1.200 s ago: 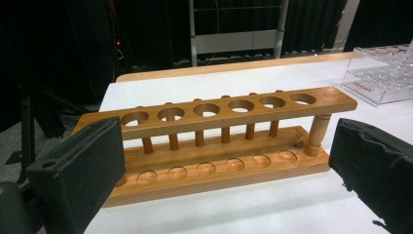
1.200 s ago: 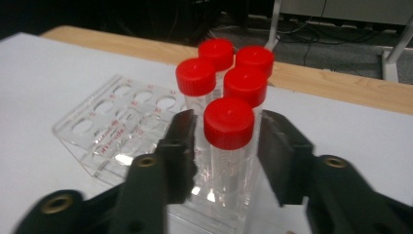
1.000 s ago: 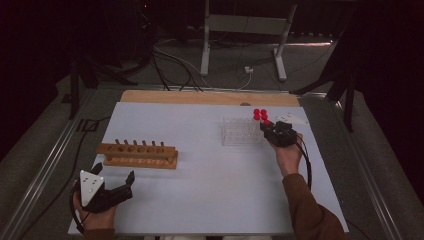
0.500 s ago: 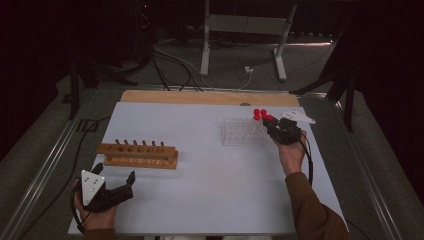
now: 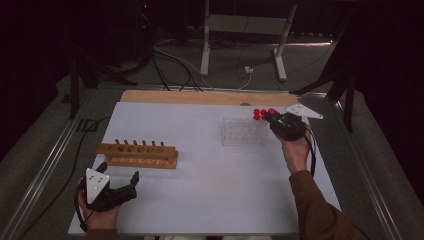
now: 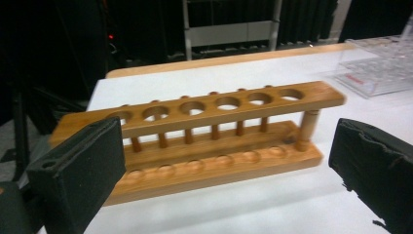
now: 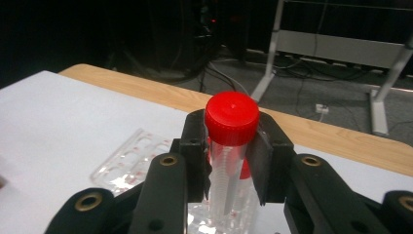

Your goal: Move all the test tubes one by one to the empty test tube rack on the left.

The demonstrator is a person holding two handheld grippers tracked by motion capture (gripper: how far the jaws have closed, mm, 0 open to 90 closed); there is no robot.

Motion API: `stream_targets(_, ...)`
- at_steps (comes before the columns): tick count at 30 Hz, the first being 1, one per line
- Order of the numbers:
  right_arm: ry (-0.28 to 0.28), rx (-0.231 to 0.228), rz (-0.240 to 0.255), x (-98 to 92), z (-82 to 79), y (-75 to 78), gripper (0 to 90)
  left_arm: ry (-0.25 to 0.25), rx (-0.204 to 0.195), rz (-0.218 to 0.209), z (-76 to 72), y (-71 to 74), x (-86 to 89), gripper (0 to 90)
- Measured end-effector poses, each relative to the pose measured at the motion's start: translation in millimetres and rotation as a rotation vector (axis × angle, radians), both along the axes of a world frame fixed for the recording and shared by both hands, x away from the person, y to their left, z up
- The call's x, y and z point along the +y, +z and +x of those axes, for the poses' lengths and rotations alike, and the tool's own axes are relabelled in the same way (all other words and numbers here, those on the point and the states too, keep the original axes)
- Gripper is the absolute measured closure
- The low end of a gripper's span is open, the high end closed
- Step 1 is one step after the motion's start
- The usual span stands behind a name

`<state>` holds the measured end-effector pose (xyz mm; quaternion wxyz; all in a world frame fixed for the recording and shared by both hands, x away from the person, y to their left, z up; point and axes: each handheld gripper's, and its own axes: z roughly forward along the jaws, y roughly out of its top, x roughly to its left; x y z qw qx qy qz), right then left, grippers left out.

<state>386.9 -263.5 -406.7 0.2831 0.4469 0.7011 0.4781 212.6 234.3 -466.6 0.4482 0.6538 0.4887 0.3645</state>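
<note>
Nearest to the person, at about seven o'clock on the white table (image 5: 210, 200), the left gripper (image 5: 134, 181) rested low in the left hand (image 5: 97, 212), its jaws spread wide with nothing between them. In the left gripper view those two black jaws framed the wooden rack (image 6: 214, 134), which lay just beyond them toward nine o'clock, every hole in its top bar empty. From above, the wooden rack (image 5: 137, 154) lay lengthwise across the left half of the table, apart from the gripper.

Farther off, at about two o'clock, the right hand (image 5: 296, 150) held the right gripper (image 5: 272, 116) raised over the far right part of the table. Its jaws were clamped on a clear tube (image 7: 228, 180) with a red cap (image 7: 231, 117), gripping it just under the cap, with the tube upright between the pads. Right beside that gripper, toward the table's middle, stood the clear plastic rack (image 5: 244, 131), and red caps (image 5: 257, 114) showed at its far right corner, close against the gripper's tip.

Beyond, at twelve o'clock, a wooden strip (image 5: 200, 97) edged the table's far side, and past it cables (image 5: 175, 65) ran across the dark floor around a grey stand (image 5: 245, 30).
</note>
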Motion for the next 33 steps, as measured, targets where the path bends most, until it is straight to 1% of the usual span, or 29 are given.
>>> stream_targets(4, 0.032, 0.017, 0.002, 4.5, -3.4, 0.9, 70.7, -0.056, -0.005, 0.001, 3.2, 11.1, -14.7, 0.9)
stream_targets(5, 0.032, 0.017, 0.002, 4.5, -3.4, 0.9, 70.7, -0.071, -0.01, 0.008, 4.6, 14.0, -18.5, 0.9)
stream_targets(7, 0.064, 0.026, 0.008, 8.8, -6.7, 3.9, 70.6, -0.098, -0.023, 0.013, 7.4, 19.7, -25.9, 0.9)
stream_targets(8, 0.064, 0.026, 0.008, 8.8, -6.7, 3.9, 70.6, -0.11, -0.028, 0.009, 9.0, 22.4, -29.4, 0.9)
stream_targets(9, 0.1, 0.037, 0.022, 12.0, -9.1, 5.9, 70.6, -0.123, -0.031, 0.006, 11.1, 25.0, -32.6, 0.9)
stream_targets(10, 0.1, 0.037, 0.022, 12.0, -9.1, 5.9, 70.6, -0.137, -0.033, -0.003, 13.3, 27.2, -35.8, 0.9)
stream_targets(11, 0.135, 0.048, 0.031, 15.9, -11.6, 6.6, 70.6, -0.16, -0.037, -0.01, 18.2, 31.3, -42.0, 0.8)
stream_targets(12, 0.151, 0.055, 0.035, 17.9, -12.7, 6.9, 70.6, -0.16, -0.037, -0.01, 18.2, 31.3, -42.0, 0.9)
stream_targets(13, 0.151, 0.055, 0.035, 17.9, -12.7, 6.9, 70.6, -0.174, -0.04, -0.012, 20.9, 33.1, -45.3, 0.9)
stream_targets(14, 0.172, 0.062, 0.043, 21.9, -15.0, 7.7, 70.6, -0.191, -0.038, -0.018, 23.8, 34.6, -49.1, 0.9)
stream_targets(16, 0.189, 0.061, 0.045, 26.3, -17.8, 9.3, 70.6, -0.219, -0.032, -0.019, 30.2, 37.2, -57.8, 0.9)
stream_targets(17, 0.199, 0.06, 0.05, 28.8, -19.1, 10.1, 70.6, -0.228, -0.032, -0.016, 33.6, 38.1, -62.8, 0.9)
stream_targets(18, 0.199, 0.06, 0.05, 28.8, -19.1, 10.1, 70.6, -0.234, -0.027, -0.007, 37.3, 38.9, -68.1, 0.9)
stream_targets(19, 0.21, 0.062, 0.052, 31.6, -20.4, 10.9, 70.6, -0.234, -0.021, 0.007, 41.2, 39.7, -73.7, 0.9)
stream_targets(20, 0.222, 0.062, 0.056, 34.9, -21.9, 11.7, 70.6, -0.239, -0.013, 0.011, 44.7, 40.4, -79.2, 0.9)
stream_targets(23, 0.27, 0.065, 0.059, 48.7, -27.2, 13.6, 70.6, -0.268, 0.009, 0.006, 53.6, 41.9, -94.2, 2.5)
stream_targets(24, 0.284, 0.066, 0.059, 51.8, -28.1, 13.8, 70.6, -0.276, 0.009, 0.008, 55.6, 42.3, -99.3, 2.9)
stream_targets(25, 0.284, 0.066, 0.059, 51.8, -28.1, 13.8, 70.6, -0.283, 0.011, 0.012, 57.3, 42.7, -104.4, 2.9)
stream_targets(26, 0.309, 0.072, 0.05, 58.4, -29.5, 13.7, 70.5, -0.292, 0.012, 0.01, 59.1, 42.7, -109.7, 3.4)
stream_targets(29, 0.342, 0.082, 0.041, 67.2, -31.7, 13.3, 70.5, -0.323, 0.018, 0.009, 64.0, 42.1, -125.2, 4.4)
stream_targets(30, 0.342, 0.082, 0.041, 67.2, -31.7, 13.3, 70.5, -0.332, 0.018, 0.012, 65.6, 41.7, -130.4, 5.1)
stream_targets(31, 0.363, 0.089, 0.048, 72.7, -33.8, 13.6, 70.5, -0.34, 0.017, 0.015, 67.3, 41.2, -135.2, 5.7)
stream_targets(32, 0.363, 0.089, 0.048, 72.7, -33.8, 13.6, 70.5, -0.346, 0.017, 0.016, 68.8, 40.8, -140.1, 6.4)
stream_targets(33, 0.384, 0.093, 0.052, 78.6, -36.1, 14.2, 70.5, -0.359, 0.018, 0.018, 71.5, 40.1, -149.2, 7.1)
